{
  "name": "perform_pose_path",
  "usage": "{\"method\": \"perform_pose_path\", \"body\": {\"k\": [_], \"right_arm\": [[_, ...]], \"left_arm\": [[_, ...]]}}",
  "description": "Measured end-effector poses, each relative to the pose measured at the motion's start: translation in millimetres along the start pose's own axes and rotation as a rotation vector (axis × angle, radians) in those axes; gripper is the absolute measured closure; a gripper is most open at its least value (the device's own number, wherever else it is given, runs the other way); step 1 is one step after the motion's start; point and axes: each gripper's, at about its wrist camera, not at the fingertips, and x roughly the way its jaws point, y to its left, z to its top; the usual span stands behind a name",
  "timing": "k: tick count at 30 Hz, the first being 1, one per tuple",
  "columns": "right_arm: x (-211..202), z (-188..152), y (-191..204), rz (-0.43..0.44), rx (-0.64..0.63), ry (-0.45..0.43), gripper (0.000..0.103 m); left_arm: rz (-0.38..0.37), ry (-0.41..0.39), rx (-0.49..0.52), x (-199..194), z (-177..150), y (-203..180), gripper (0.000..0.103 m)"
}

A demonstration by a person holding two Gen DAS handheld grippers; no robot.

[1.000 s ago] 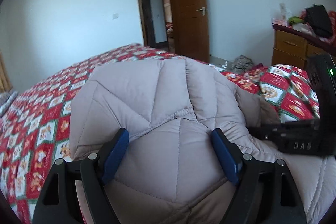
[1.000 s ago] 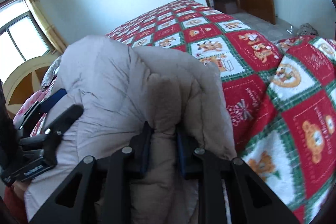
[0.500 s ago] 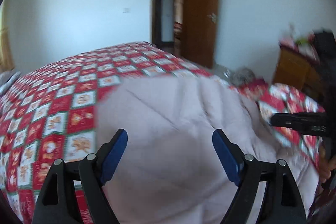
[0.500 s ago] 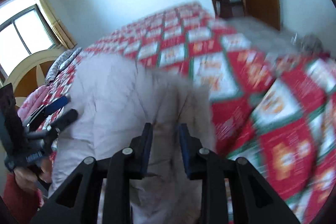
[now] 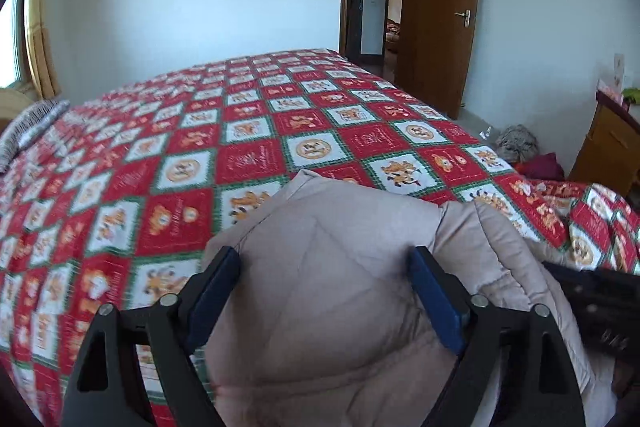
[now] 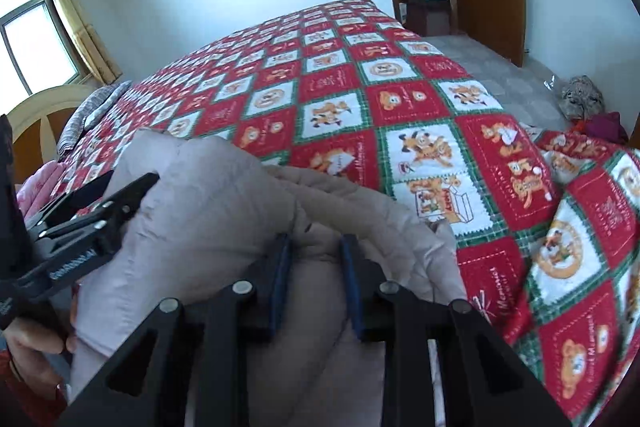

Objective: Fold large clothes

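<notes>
The jaws of the left gripper [image 5: 324,269], just opened wider, straddle a thick bundle of the padded coat [image 5: 340,307] while the right gripper [image 6: 316,253] pinches a narrow fold, the coat bunched at the near edge of the bed [image 5: 248,131], its folding seemingly far from finished.

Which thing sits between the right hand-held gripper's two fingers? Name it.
A bunched fold of the padded jacket fills the gap of the right hand-held gripper, seen in the right wrist view.
</notes>
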Motion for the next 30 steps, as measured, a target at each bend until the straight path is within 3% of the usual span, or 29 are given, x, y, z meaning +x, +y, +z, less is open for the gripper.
{"method": "perform_pose_path", "body": {"k": [4,10,14,16,17,18,19,20,23,27,30], "right_arm": [[16,-4,-4,-0.022,0.008,-0.007,0.076],[28,-2,-10,-0.021,0.031,-0.014,0.079],[10,-2,-21,0.065,0.074,-0.009,0.074],[-18,0,-32,0.120,0.108,-0.028,0.065],[-45,-1,-41,0.136,0.117,-0.088,0.044],[-65,-4,-47,0.131,0.112,-0.139,0.015],[-77,-6,-51,0.130,0.105,-0.166,0.004],[-90,-9,-57,0.140,0.090,-0.176,0.000],[-92,-20,-70,0.189,0.113,-0.084,0.000],[-64,-41,-66,0.228,0.134,0.028,0.000],[-41,-50,-58,0.294,0.161,0.097,0.000]], "left_arm": [[-0.032,0.062,-0.018,26,-1,0,0.014],[0.055,0.079,0.042,39,-4,-14,0.012],[0.018,0.110,0.030,25,-4,-2,0.011],[-0.005,0.120,0.006,7,-3,12,0.011],[-0.017,0.108,-0.029,-10,-4,25,0.011],[-0.028,0.093,-0.058,-22,-5,35,0.011],[-0.034,0.072,-0.111,-40,-10,50,0.011],[-0.043,0.062,-0.152,-50,-14,62,0.011],[-0.158,0.063,-0.271,-66,-37,94,0.011],[-0.277,0.113,-0.399,-60,-72,110,0.011],[-0.463,0.146,-0.505,-48,-92,106,0.011]]}}
